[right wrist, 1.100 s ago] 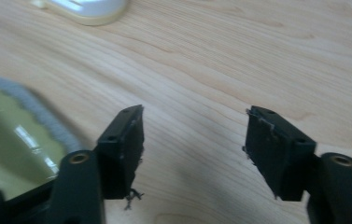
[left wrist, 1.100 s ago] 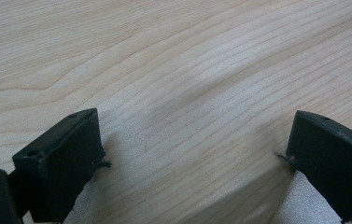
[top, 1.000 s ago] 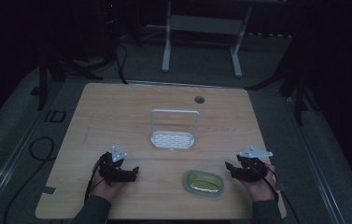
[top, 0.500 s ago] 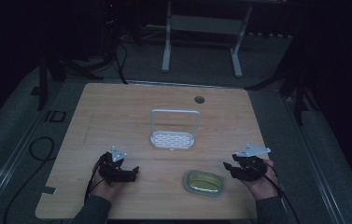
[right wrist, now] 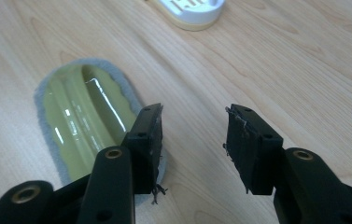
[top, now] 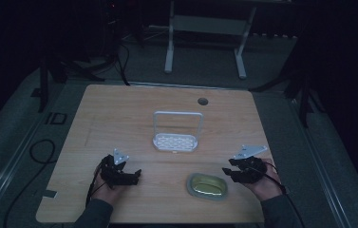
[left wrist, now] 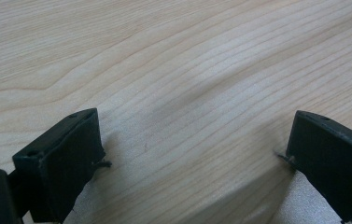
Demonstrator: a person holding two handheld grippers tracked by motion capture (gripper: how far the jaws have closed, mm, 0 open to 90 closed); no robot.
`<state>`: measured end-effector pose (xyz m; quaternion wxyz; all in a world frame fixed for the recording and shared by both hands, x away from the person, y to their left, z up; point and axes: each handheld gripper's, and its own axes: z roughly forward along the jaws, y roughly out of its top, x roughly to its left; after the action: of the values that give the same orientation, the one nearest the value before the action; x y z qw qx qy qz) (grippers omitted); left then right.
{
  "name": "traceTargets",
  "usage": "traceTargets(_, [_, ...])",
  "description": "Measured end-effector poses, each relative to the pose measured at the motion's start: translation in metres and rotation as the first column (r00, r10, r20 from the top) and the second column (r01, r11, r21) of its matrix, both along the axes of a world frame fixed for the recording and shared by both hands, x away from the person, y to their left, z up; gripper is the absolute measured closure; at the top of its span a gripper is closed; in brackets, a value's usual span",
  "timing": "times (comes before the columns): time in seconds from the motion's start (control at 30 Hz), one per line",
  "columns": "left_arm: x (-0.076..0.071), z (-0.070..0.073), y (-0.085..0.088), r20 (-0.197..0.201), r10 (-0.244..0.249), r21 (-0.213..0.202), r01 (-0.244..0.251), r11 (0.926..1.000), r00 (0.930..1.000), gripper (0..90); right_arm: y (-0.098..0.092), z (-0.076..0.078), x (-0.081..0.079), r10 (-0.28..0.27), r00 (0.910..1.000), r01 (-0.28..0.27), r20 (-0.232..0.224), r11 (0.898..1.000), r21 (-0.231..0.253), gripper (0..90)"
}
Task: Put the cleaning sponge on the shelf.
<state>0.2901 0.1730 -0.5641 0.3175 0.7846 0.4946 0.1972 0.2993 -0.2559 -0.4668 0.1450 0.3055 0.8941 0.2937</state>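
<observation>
An oval yellow-green dish (top: pixel 207 186) with a grey rim lies near the table's front edge, right of the middle. My right gripper (top: pixel 227 173) hovers just to its right, pointing at it. In the right gripper view the dish (right wrist: pixel 82 114) lies beyond the left jaw. This gripper (right wrist: pixel 192 128) is open; its jaws have just been closing and nothing is between them. My left gripper (top: pixel 136 175) rests at the front left. Its jaws (left wrist: pixel 192 135) stand wide open over bare wood.
A white slotted stand (top: pixel 174 141) with a tall hoop handle sits mid-table; its base (right wrist: pixel 192 11) shows past the dish. A round cable hole (top: pixel 202 101) is at the back of the wooden table (top: pixel 119 118). Dark floor surrounds it.
The right gripper has lifted a little and shifted left toward the dish, and its jaws have narrowed. The left gripper has stayed where it was.
</observation>
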Motion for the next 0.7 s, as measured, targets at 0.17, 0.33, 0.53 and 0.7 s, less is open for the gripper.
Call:
traceTargets(0.17, [0.000, 0.000, 0.000, 0.000, 0.000, 0.000, 0.000, 1.0000, 1.0000, 3.6, 0.003, 0.003, 0.002, 0.028, 0.9995, -0.028, -0.016, 1.000, -0.010, 56.7])
traceTargets(0.33, [0.000, 0.000, 0.000, 0.000, 0.000, 0.001, 0.000, 1.0000, 1.0000, 3.6, 0.007, 0.006, 0.002, 0.059, 0.9978, -0.060, -0.030, 0.998, -0.015, 55.5])
traceTargets(0.53, [0.000, 0.000, 0.000, 0.000, 0.000, 0.000, 0.000, 1.0000, 1.0000, 3.6, 0.012, 0.012, 0.001, 0.085, 0.9958, -0.087, -0.033, 0.995, -0.040, 53.9])
traceTargets(0.7, [0.000, 0.000, 0.000, 0.000, 0.000, 0.000, 0.000, 1.0000, 1.0000, 3.6, 0.017, 0.016, 0.003, 0.107, 0.9931, -0.110, -0.047, 0.993, -0.054, 51.7])
